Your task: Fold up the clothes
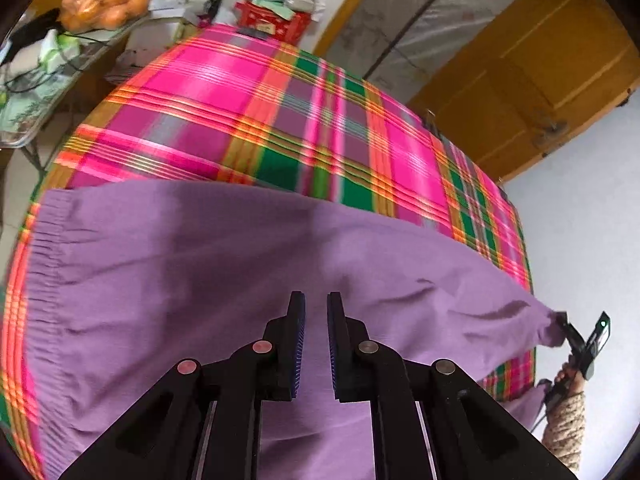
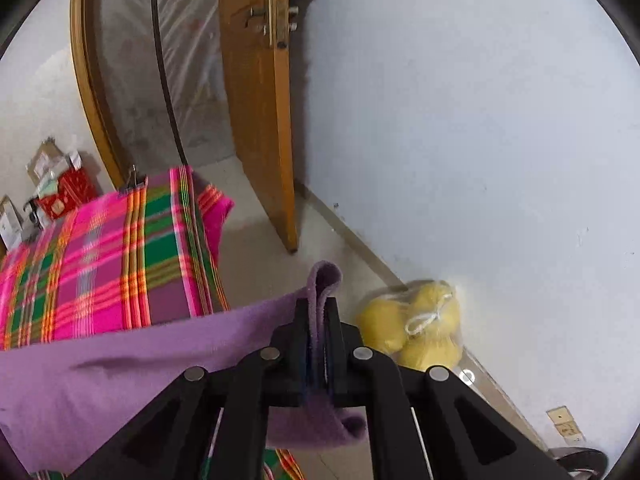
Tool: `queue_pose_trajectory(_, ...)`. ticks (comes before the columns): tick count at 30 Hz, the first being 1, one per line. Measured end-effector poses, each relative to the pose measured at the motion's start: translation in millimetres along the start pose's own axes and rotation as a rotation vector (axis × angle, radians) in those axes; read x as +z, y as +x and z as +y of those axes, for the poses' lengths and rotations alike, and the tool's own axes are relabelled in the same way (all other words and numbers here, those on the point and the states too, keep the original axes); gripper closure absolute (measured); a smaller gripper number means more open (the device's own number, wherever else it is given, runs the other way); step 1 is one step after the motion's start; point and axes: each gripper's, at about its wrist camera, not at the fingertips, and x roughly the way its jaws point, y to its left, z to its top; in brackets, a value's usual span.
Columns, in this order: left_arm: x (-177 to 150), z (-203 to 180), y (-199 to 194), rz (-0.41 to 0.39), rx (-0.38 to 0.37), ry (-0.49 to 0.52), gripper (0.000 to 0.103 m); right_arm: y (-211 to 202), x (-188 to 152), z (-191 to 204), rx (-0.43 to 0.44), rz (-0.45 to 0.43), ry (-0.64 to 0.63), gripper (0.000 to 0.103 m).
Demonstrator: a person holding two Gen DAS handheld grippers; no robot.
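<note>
Right claw (image 2: 318, 308) clamped on purple garment (image 1: 224, 264) corner; left claw (image 1: 316, 304) slightly apart, empty. Cloth best kept taut, lowered evenly onto plaid-covered surface (image 1: 256, 104).

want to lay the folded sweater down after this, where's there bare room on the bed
The free patch is the plaid blanket beyond the purple sweater, up to its far edge by the red box, and the strip along its door-side edge. The near half is covered by the sweater, one end clamped in the right gripper. The side table is crowded.
</note>
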Motion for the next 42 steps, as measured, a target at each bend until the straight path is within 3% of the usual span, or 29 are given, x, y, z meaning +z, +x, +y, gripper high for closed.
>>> queue_pose_trajectory(6, 9.3, 27.4, -28.3, -0.033, 0.094, 0.023, 0.09, -37.7, 3.6, 31.0, 0.012, -0.039, -0.091, 0.074)
queue_pose_trajectory(12, 25.3, 25.9, -52.3, -0.028, 0.163, 0.196, 0.085, -101.2, 18.6, 91.8, 0.124, -0.111, -0.248, 0.074)
queue_pose_trajectory(16, 36.9, 22.3, -46.5, 0.03, 0.207, 0.326, 0.082, -134.0, 24.5, 152.6, 0.265, -0.106, -0.368, 0.073)
queue_pose_trajectory(18, 41.0, 19.9, -34.7, 0.069, 0.231, 0.377, 0.081, -130.4, 17.1, 189.1, 0.368, -0.03, -0.441, 0.061)
queue_pose_trajectory(22, 45.8, 19.5, -2.5, 0.127, 0.229, 0.432, 0.081, -109.0, -15.9, 259.8, 0.479, 0.09, -0.564, 0.061)
queue_pose_trajectory(29, 54.3, 26.7, 27.9, 0.143, 0.251, 0.499, 0.081, -67.1, -49.9, 338.7, 0.587, 0.132, -0.722, 0.057)
queue_pose_trajectory(33, 60.7, 33.1, 32.5, 0.139, 0.236, 0.507, 0.08, -56.2, -61.4, 365.2, 0.623, 0.169, -0.762, 0.053)
queue_pose_trajectory(37, 60.5, 34.4, 33.2, 0.136, 0.226, 0.527, 0.079, -57.3, -70.4, 377.2, 0.646, 0.133, -0.817, 0.05)
queue_pose_trajectory(40, 57.9, 31.5, 33.4, 0.123, 0.235, 0.548, 0.079, -55.7, -70.2, 378.4, 0.662, 0.148, -0.786, 0.049)
queue_pose_trajectory(42, 54.5, 29.3, 32.7, 0.106, 0.246, 0.557, 0.079, -58.3, -71.2, 381.1, 0.66, 0.148, -0.789, 0.054)
